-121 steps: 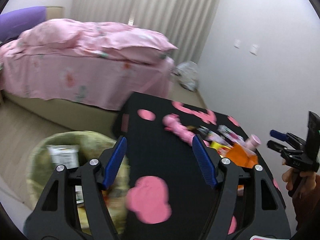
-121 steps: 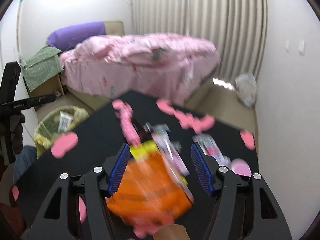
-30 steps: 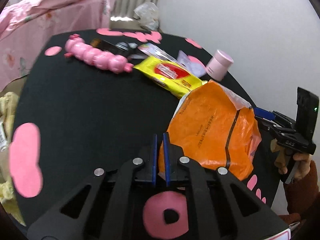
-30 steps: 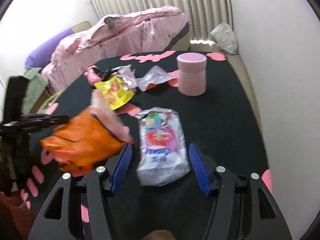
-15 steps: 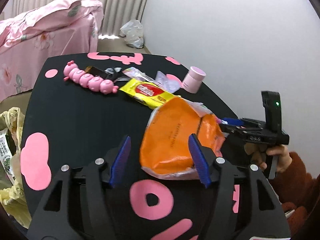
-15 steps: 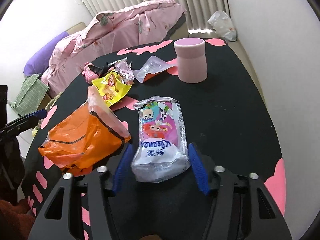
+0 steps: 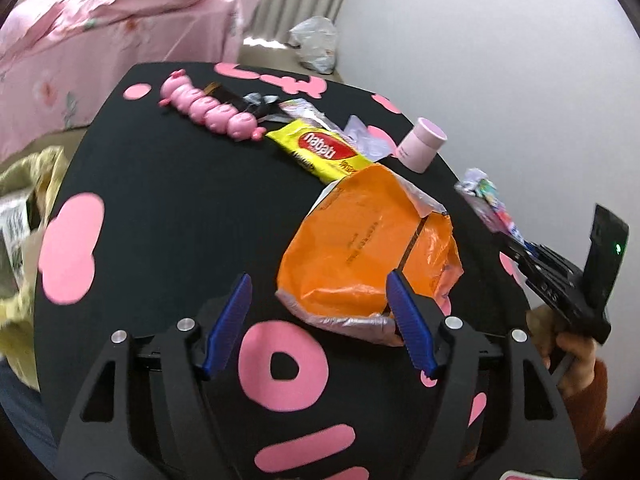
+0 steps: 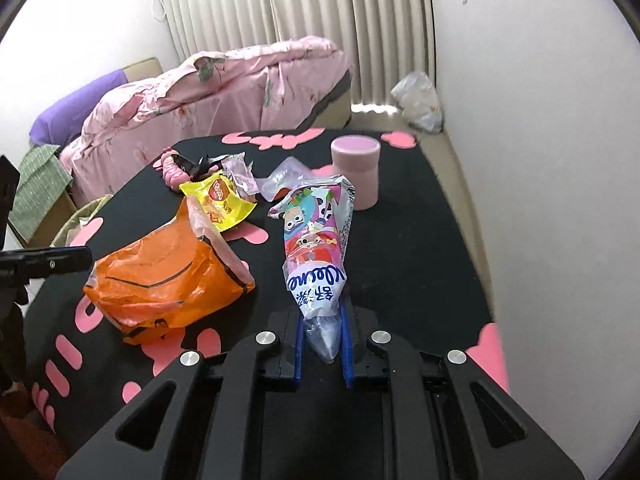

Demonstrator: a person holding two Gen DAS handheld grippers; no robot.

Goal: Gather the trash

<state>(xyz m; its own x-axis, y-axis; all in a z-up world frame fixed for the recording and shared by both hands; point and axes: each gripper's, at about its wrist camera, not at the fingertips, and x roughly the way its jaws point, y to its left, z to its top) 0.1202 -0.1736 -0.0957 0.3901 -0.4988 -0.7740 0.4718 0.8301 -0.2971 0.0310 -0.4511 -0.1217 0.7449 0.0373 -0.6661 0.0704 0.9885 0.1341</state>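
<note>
My right claw (image 8: 323, 344) is closing on the near end of the printed plastic tissue packet (image 8: 318, 248); its pads pinch the clear tail of the film, and the packet stands up off the black surface with pink shapes (image 8: 420, 264), over the near right part of it. My left claw (image 7: 318, 322) is released and its jaws are opening, with nothing pressed between them. The crumpled orange plastic bag (image 7: 368, 252) lies on the surface just ahead of it, toward the near right edge, its rim close against the right pad.

Handling, as I judge it: the packet is light, soft and slick; held by the film alone it may slip or tear, so a bite further up on the padded body would be safer. The orange bag is thin and limp, best taken at a bunched fold.

Other wrappers remain toward the far side: a yellow snack wrapper (image 7: 320, 152) and clear film scraps (image 8: 288, 178), beside a pink cylindrical container (image 8: 355, 172) and a pink segmented toy (image 7: 208, 110).

Hard to make out: a yellowish bag (image 7: 24, 184) past the left edge of the surface is cut off, and I cannot confirm it is the bin. The packet's underside and the orange bag's contents are hidden.
</note>
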